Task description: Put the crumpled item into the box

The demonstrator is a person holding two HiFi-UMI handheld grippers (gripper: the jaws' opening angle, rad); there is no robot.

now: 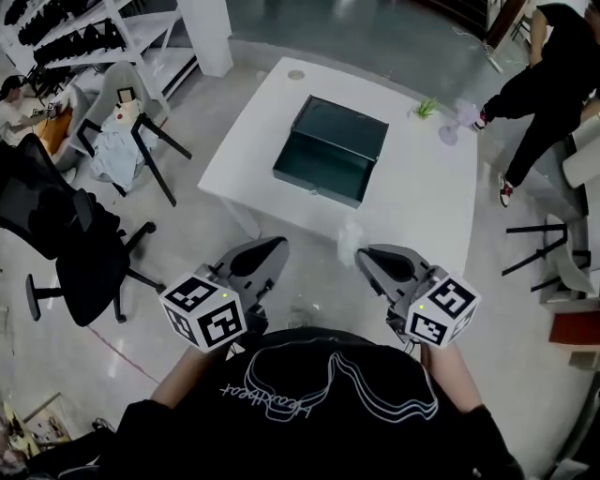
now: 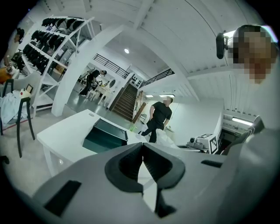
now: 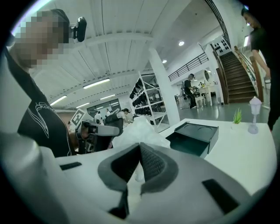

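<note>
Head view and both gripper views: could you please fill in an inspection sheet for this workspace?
Surface: white table.
Job's things: open dark box near the table's middle; crumpled item at the tip of the right gripper.
Clutter: small plant and lamp-like ornament at the far corner.
Grippers: left gripper shut, empty; right gripper shut on the crumpled item.
Cables: nothing seen.
Surroundings: office chair, shelving, a person beside the table.

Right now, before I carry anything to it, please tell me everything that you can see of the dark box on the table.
The box is dark green, rectangular and rigid-looking, with its lid raised at the far side. It lies open near the middle of the white table, and its inside looks empty. Only the table touches it.
</note>
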